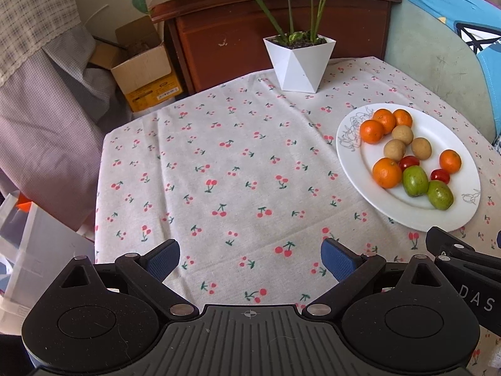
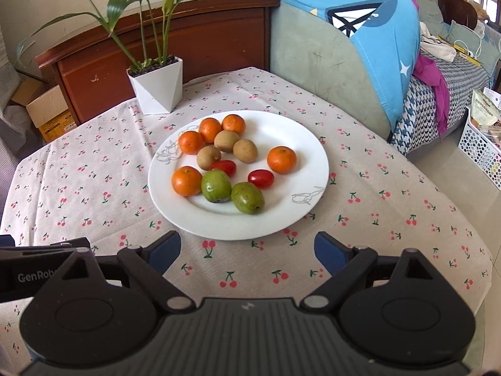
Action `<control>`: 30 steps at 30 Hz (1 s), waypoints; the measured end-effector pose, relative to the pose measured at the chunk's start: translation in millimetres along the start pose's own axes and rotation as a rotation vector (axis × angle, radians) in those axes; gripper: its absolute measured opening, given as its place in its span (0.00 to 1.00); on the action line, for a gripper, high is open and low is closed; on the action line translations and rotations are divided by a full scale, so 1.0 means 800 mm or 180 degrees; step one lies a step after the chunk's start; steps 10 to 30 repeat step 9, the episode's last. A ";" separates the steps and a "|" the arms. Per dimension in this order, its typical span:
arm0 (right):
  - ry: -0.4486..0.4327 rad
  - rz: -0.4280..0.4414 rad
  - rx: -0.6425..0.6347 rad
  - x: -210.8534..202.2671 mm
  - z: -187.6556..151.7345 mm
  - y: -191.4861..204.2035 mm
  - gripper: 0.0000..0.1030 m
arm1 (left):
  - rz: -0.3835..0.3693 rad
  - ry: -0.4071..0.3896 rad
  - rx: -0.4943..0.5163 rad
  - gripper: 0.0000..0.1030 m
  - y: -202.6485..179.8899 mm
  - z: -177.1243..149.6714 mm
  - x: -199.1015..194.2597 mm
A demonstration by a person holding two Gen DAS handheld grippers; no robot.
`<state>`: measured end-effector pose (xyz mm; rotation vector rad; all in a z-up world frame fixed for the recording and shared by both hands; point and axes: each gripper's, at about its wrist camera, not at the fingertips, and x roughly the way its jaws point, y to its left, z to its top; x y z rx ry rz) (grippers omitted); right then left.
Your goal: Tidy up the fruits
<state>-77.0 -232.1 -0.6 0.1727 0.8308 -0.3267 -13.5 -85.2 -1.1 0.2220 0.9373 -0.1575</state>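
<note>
A white plate (image 2: pixel 281 219) (image 1: pixel 350 144) on the cherry-print tablecloth (image 2: pixel 94 188) holds mixed fruit. Several oranges lie on it, one apart at the right (image 2: pixel 281 159) and one at the front left (image 2: pixel 186 180). Three tan round fruits (image 2: pixel 245 150) cluster in the middle. Two red cherry tomatoes (image 2: pixel 260 178) and two green fruits (image 2: pixel 247 197) (image 1: pixel 415 180) sit toward the front. My right gripper (image 2: pixel 247 252) stands open just in front of the plate, nothing between its fingers. My left gripper (image 1: pixel 250 258) is open over bare cloth, left of the plate.
A white faceted pot with a green plant (image 2: pixel 156 91) (image 1: pixel 299 62) stands at the table's far edge before a wooden cabinet (image 1: pixel 250 31). A sofa with blue cloth (image 2: pixel 375 47) lies right. A cardboard box (image 1: pixel 141 69) sits on the floor left.
</note>
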 end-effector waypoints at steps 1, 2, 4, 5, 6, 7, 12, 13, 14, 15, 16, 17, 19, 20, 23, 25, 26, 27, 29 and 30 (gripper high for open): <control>0.0001 0.0014 -0.0022 -0.001 -0.003 0.003 0.89 | 0.0009 0.0012 -0.0011 0.95 0.003 -0.003 0.000; 0.0001 0.0025 -0.0040 -0.001 -0.006 0.006 0.89 | 0.0015 0.0024 -0.0020 0.95 0.007 -0.007 0.000; 0.0002 0.0049 -0.0072 -0.002 -0.012 0.011 0.89 | 0.0031 0.0041 -0.0038 0.95 0.013 -0.014 0.001; 0.0006 0.0064 -0.0083 -0.002 -0.015 0.013 0.89 | 0.0047 0.0044 -0.0038 0.95 0.015 -0.017 0.001; 0.0015 0.0090 -0.0089 -0.002 -0.018 0.015 0.89 | 0.0062 0.0043 -0.0032 0.95 0.018 -0.021 0.001; 0.0027 0.0119 -0.0086 -0.001 -0.020 0.016 0.89 | 0.0073 0.0044 -0.0031 0.95 0.020 -0.024 0.000; 0.0048 0.0179 -0.0070 0.000 -0.025 0.018 0.89 | 0.0080 0.0055 -0.0056 0.95 0.026 -0.030 0.000; 0.0048 0.0179 -0.0070 0.000 -0.025 0.018 0.89 | 0.0080 0.0055 -0.0056 0.95 0.026 -0.030 0.000; 0.0048 0.0179 -0.0070 0.000 -0.025 0.018 0.89 | 0.0080 0.0055 -0.0056 0.95 0.026 -0.030 0.000; 0.0048 0.0179 -0.0070 0.000 -0.025 0.018 0.89 | 0.0080 0.0055 -0.0056 0.95 0.026 -0.030 0.000; 0.0048 0.0179 -0.0070 0.000 -0.025 0.018 0.89 | 0.0080 0.0055 -0.0056 0.95 0.026 -0.030 0.000; 0.0048 0.0179 -0.0070 0.000 -0.025 0.018 0.89 | 0.0080 0.0055 -0.0056 0.95 0.026 -0.030 0.000; 0.0048 0.0179 -0.0070 0.000 -0.025 0.018 0.89 | 0.0080 0.0055 -0.0056 0.95 0.026 -0.030 0.000; 0.0048 0.0179 -0.0070 0.000 -0.025 0.018 0.89 | 0.0080 0.0055 -0.0056 0.95 0.026 -0.030 0.000; 0.0048 0.0179 -0.0070 0.000 -0.025 0.018 0.89 | 0.0080 0.0055 -0.0056 0.95 0.026 -0.030 0.000; 0.0048 0.0179 -0.0070 0.000 -0.025 0.018 0.89 | 0.0080 0.0055 -0.0056 0.95 0.026 -0.030 0.000; 0.0048 0.0179 -0.0070 0.000 -0.025 0.018 0.89 | 0.0080 0.0055 -0.0056 0.95 0.026 -0.030 0.000; 0.0048 0.0179 -0.0070 0.000 -0.025 0.018 0.89 | 0.0080 0.0055 -0.0056 0.95 0.026 -0.030 0.000; 0.0048 0.0179 -0.0070 0.000 -0.025 0.018 0.89 | 0.0080 0.0055 -0.0056 0.95 0.026 -0.030 0.000; 0.0048 0.0179 -0.0070 0.000 -0.025 0.018 0.89 | 0.0080 0.0055 -0.0056 0.95 0.026 -0.030 0.000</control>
